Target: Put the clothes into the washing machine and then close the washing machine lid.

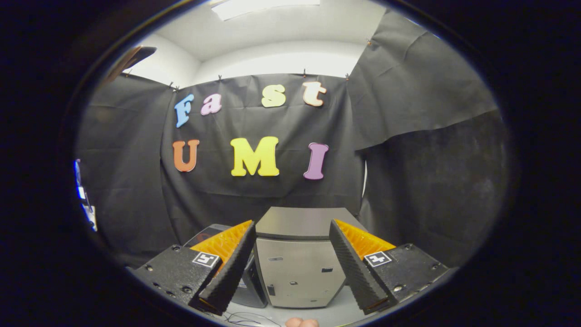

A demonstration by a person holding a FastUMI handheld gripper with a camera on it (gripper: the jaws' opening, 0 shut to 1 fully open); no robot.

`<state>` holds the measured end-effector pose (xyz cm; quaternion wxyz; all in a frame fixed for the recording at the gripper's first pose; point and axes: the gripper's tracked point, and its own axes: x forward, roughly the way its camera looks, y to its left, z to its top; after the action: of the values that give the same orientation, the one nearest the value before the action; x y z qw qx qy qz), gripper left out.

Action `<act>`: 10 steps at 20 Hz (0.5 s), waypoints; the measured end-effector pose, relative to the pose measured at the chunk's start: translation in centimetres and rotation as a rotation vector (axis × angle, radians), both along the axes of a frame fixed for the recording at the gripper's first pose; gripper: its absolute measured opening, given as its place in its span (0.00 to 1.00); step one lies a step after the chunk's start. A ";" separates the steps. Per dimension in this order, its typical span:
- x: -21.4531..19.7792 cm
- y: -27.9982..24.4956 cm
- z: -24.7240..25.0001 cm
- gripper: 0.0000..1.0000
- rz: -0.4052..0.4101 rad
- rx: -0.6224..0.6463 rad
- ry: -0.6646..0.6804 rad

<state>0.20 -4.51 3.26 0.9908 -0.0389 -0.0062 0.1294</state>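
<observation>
gripper view: the gripper point(291, 225) is spread wide, its two fingers point(227, 272) well apart and pinching nothing. in the lower middle of the frame, between the fingers and just beyond them, stands the washing machine point(297, 272), a small boxy silver-grey unit on a pale table point(336, 309).

its top is a flat, smooth panel lying level, so the lid looks down. no clothes are plain to see. a dark rounded thing point(206, 234) with an orange patch sits at lower left, half hidden behind the left finger; i cannot tell what it is. this fits either a machine shut with the clothes already inside, or one shut with the clothes lying elsewhere, so no one move is settled.

whichever it is, the work would go best with the gripper kept square to the box and brought down from above, since the top is what must be reached.

the machine's front is hard and matt, sheet-like, with a few small dark slots, and its corners are softly rounded. the fingers are wedge-shaped with ribbed, toothed inner faces, good for gripping limp cloth. thin wires point(247, 318) lie loose on the table at the bottom, beside a person's fingertips point(302, 322).
</observation>
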 end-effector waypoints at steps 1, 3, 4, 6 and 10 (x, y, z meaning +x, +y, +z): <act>0.1 0.0 0.0 1.00 0.000 -0.002 0.001; 0.2 0.0 -0.1 1.00 0.000 -0.005 0.000; 0.3 0.0 0.0 1.00 -0.001 -0.006 -0.001; 0.4 -0.2 -0.4 1.00 -0.003 -0.005 0.007; 0.4 -0.1 -0.5 1.00 -0.006 -0.006 0.008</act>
<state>0.60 -4.58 2.81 0.9911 -0.0413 -0.0015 0.1265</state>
